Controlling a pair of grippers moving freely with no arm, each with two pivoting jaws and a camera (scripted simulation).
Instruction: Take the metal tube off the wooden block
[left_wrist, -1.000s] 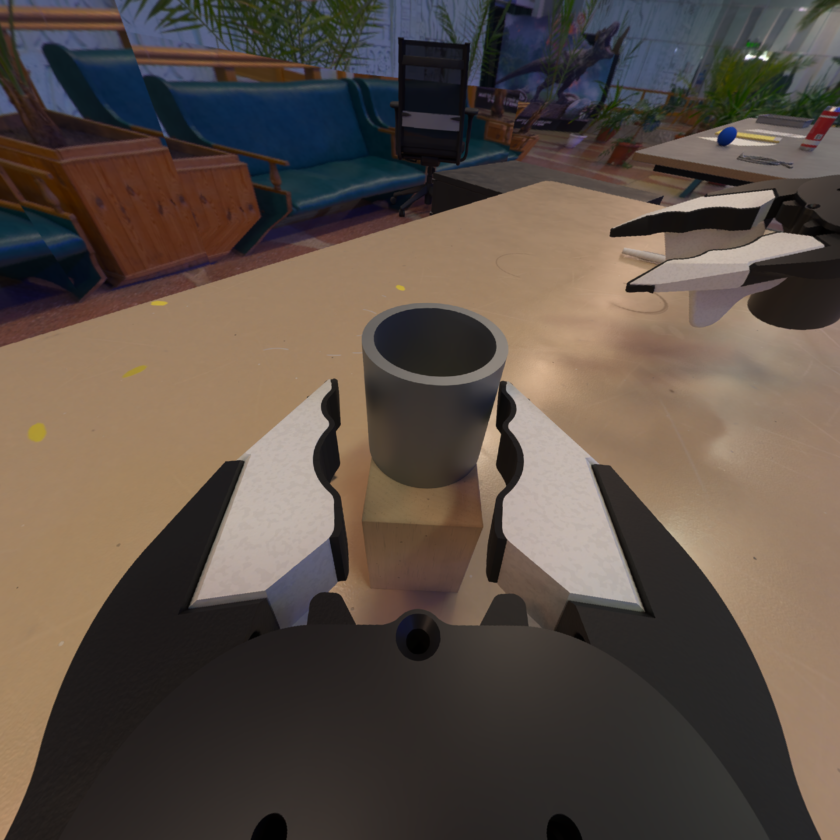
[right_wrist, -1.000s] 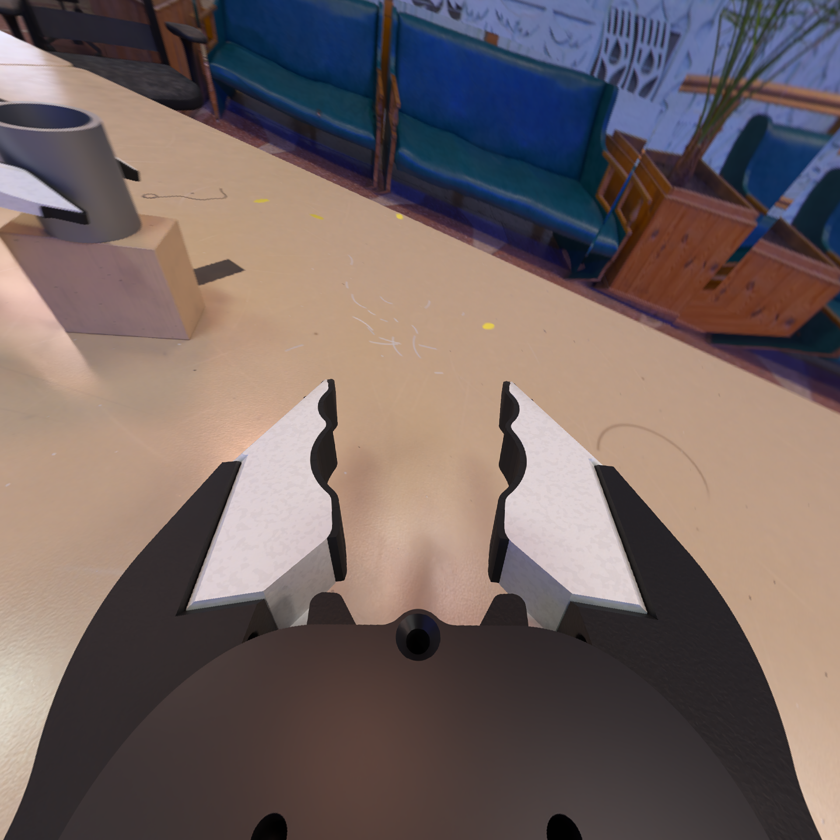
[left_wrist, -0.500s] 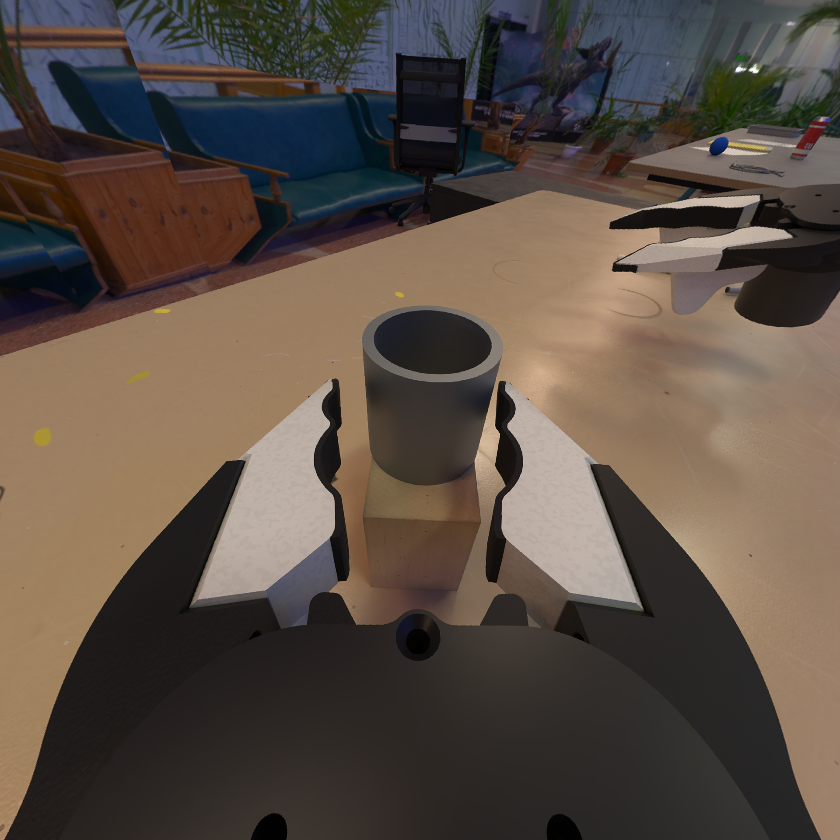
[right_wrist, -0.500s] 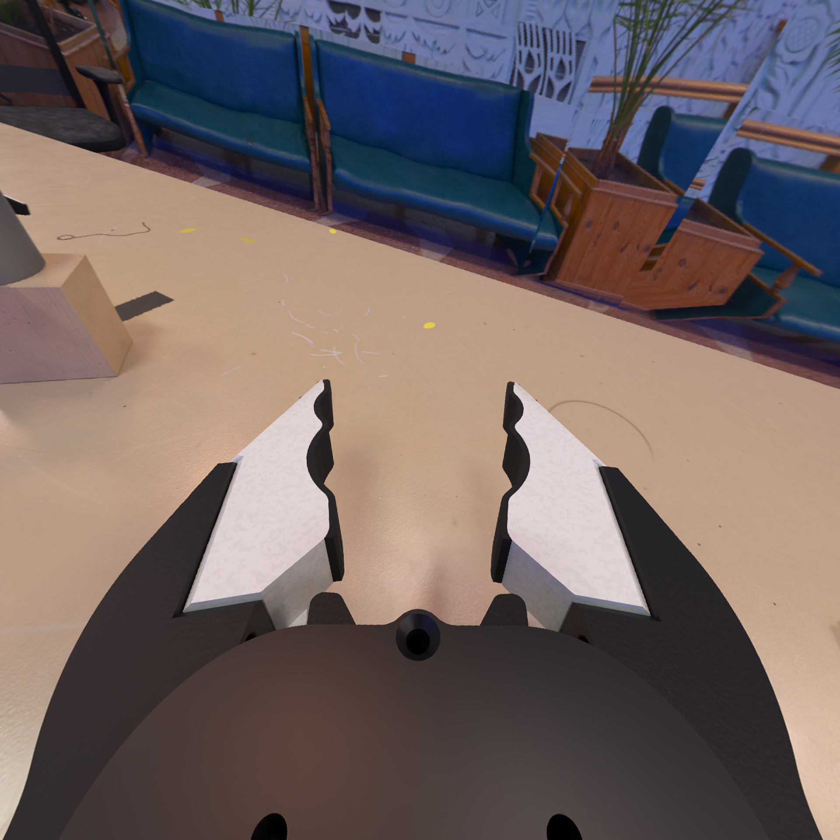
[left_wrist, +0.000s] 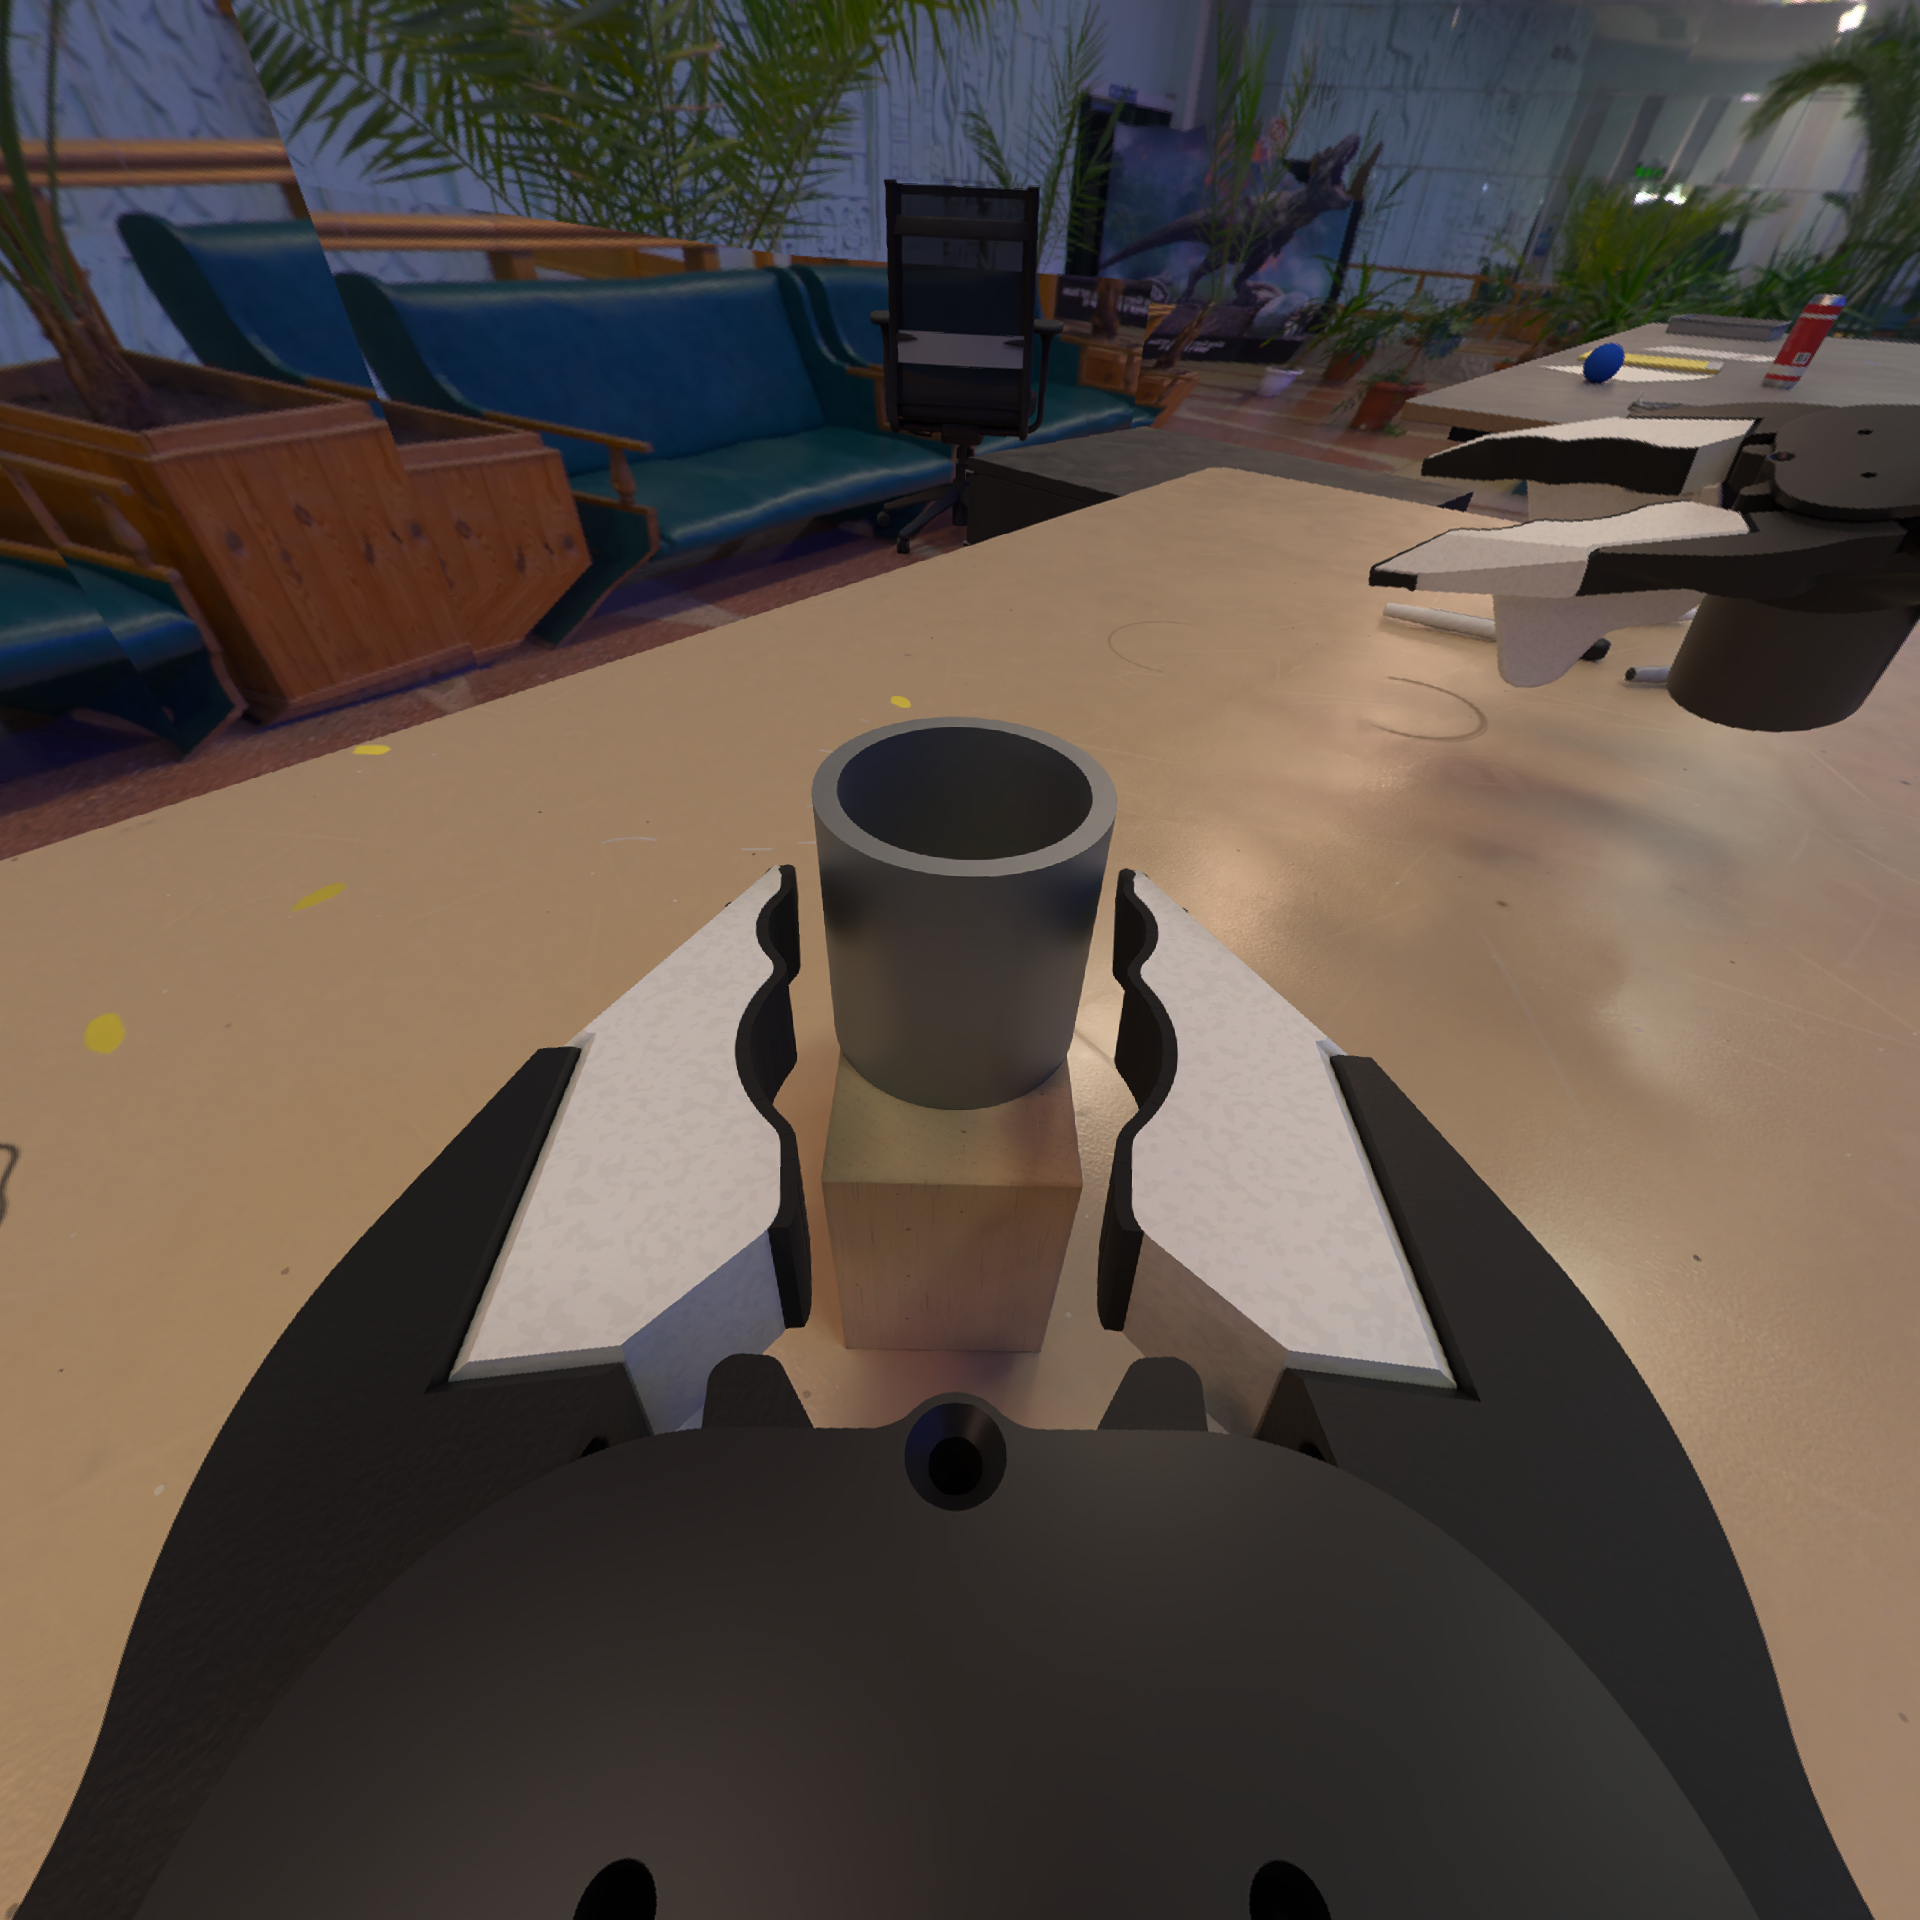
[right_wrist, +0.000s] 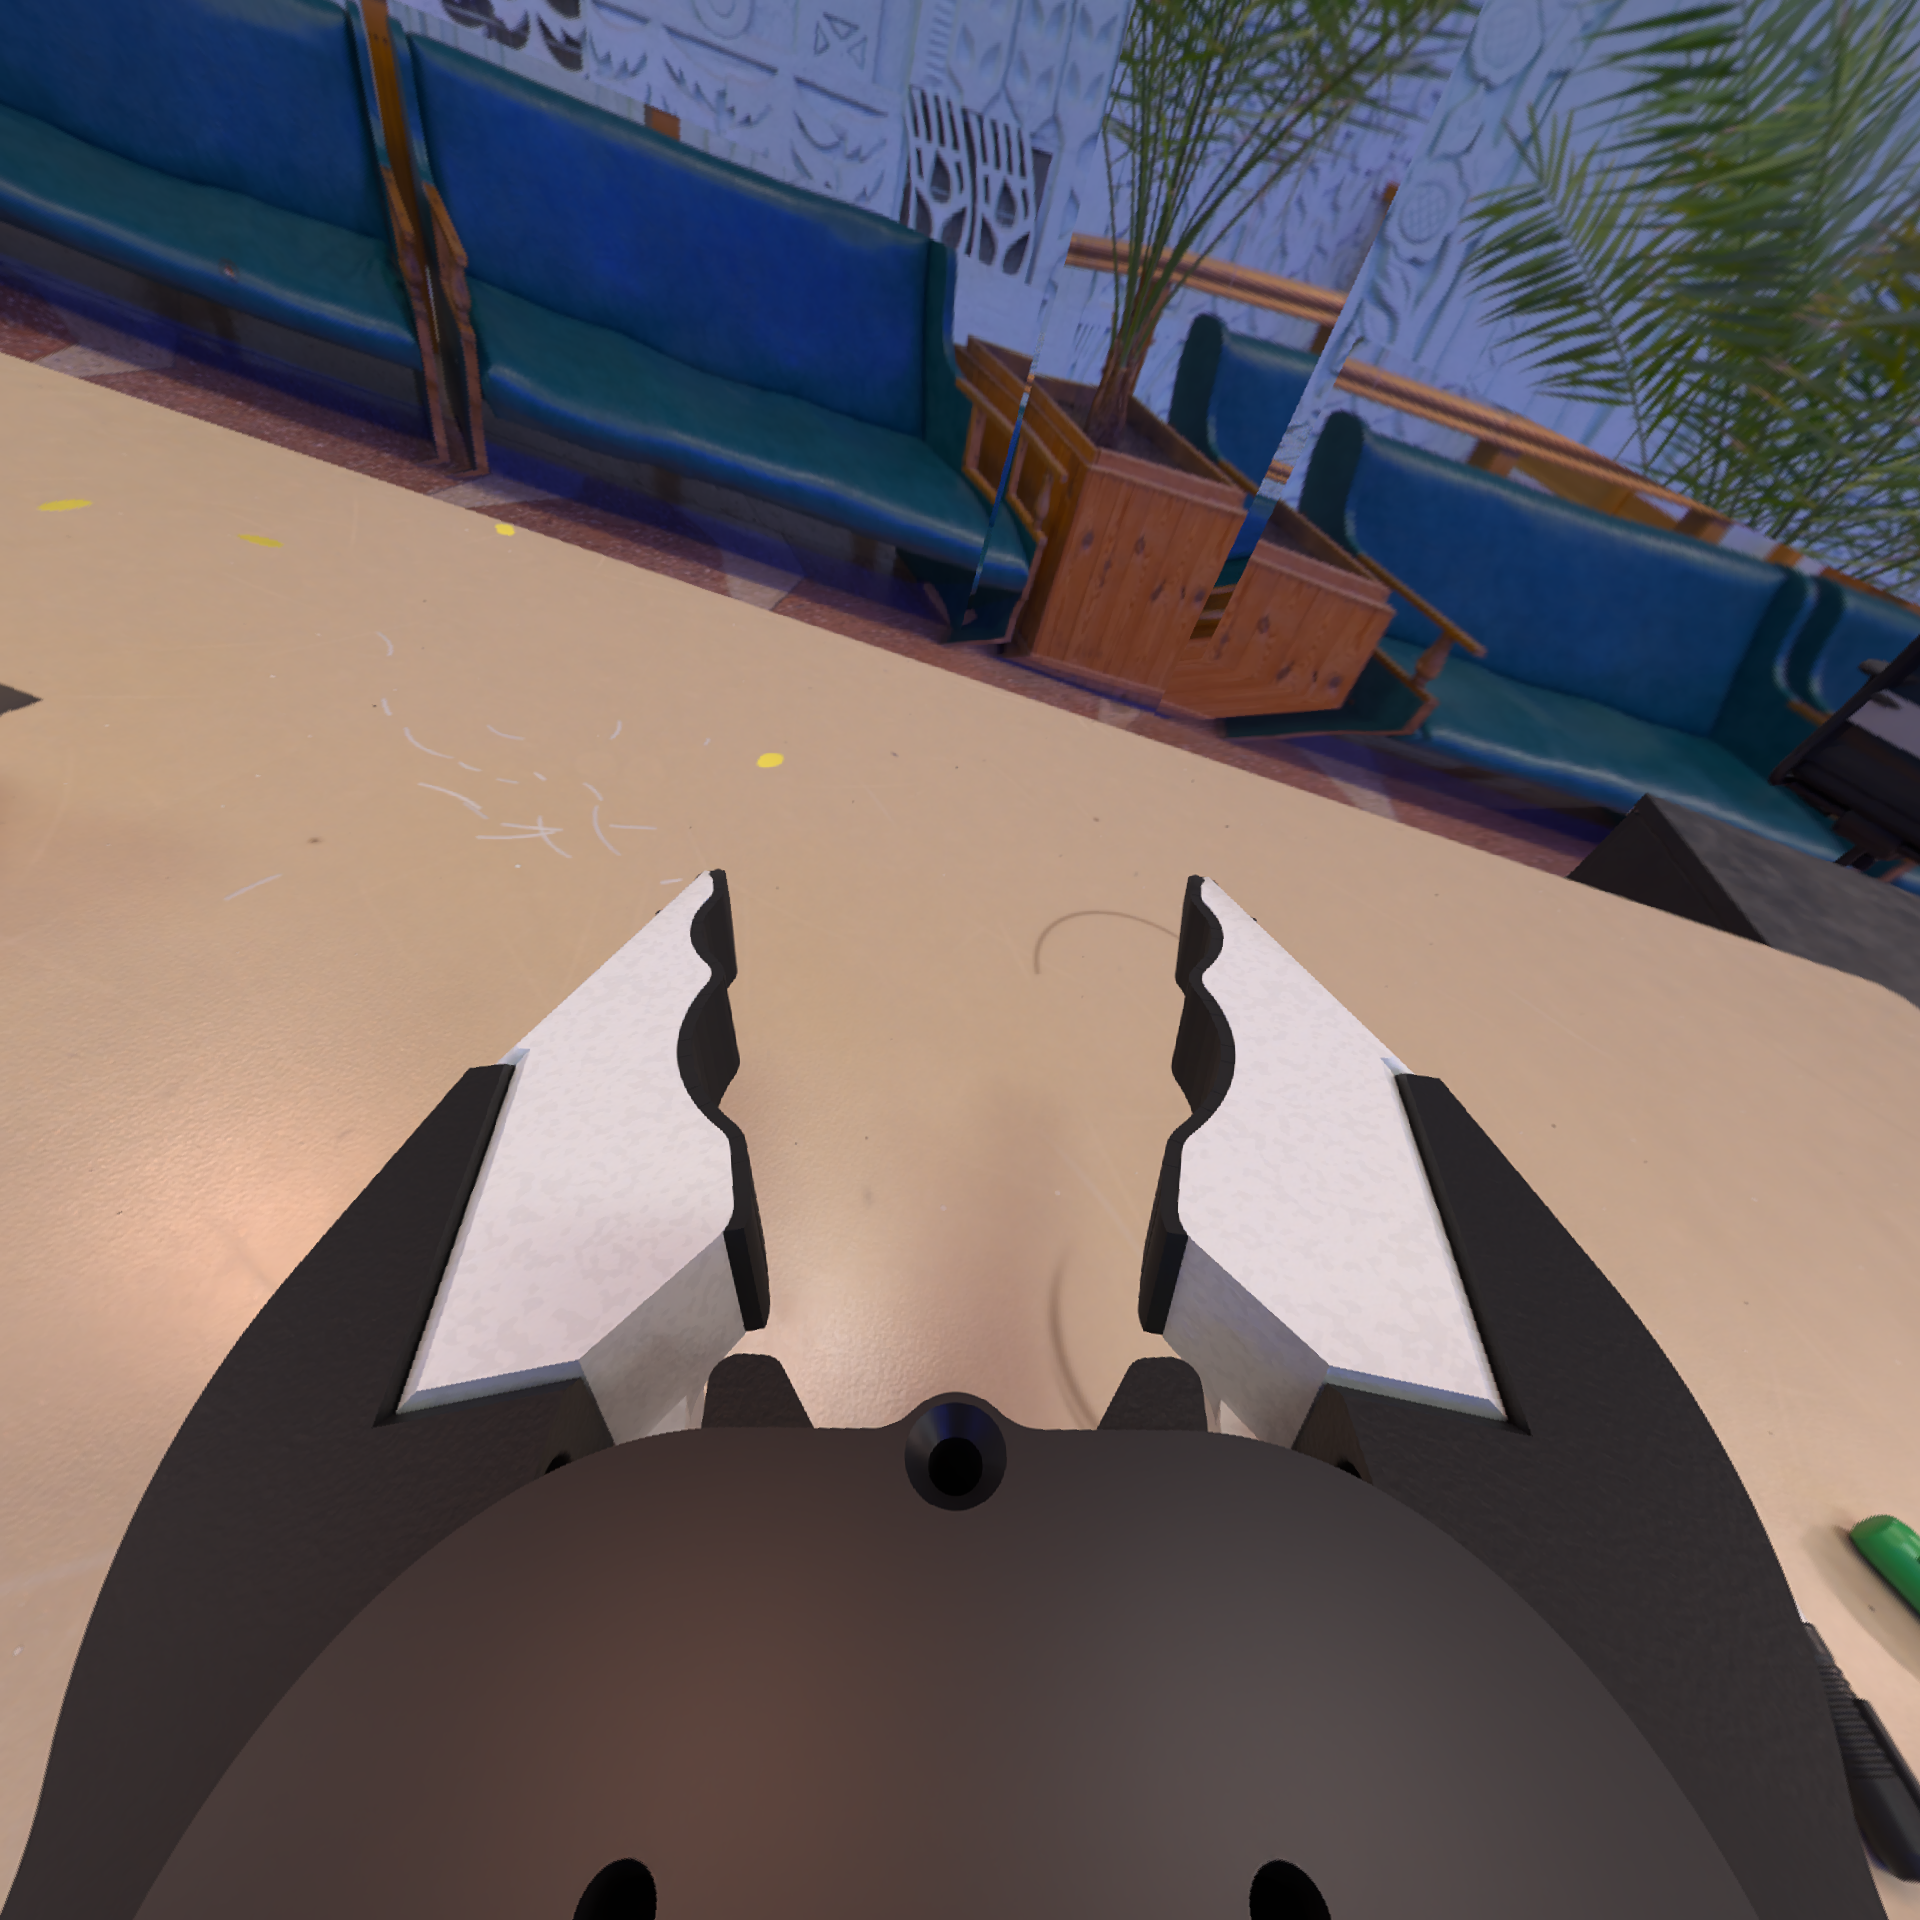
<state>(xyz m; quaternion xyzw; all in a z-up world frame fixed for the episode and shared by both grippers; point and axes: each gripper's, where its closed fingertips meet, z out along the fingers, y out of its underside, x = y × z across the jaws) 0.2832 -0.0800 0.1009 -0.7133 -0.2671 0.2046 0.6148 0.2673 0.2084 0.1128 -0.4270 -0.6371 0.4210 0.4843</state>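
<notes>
A short dark grey metal tube (left_wrist: 956, 956) stands upright on a light wooden block (left_wrist: 948, 1226) on the tan table. My left gripper (left_wrist: 954, 883) is open, one finger on each side of the tube and block, with small gaps to both. My right gripper (right_wrist: 954, 883) is open and empty over bare table; tube and block are out of its view. It also shows in the left wrist view (left_wrist: 1413, 520) at the far right, above the table.
A green marker (right_wrist: 1891, 1569) and a dark pen (right_wrist: 1860, 1756) lie at the lower right of the right wrist view. The table's far edge (left_wrist: 623, 644) faces blue benches and wooden planters. White and dark pens (left_wrist: 1455, 623) lie under the right gripper.
My right gripper has swung right and away; the block and tube have left its view. My left gripper stays around the tube, still open.
</notes>
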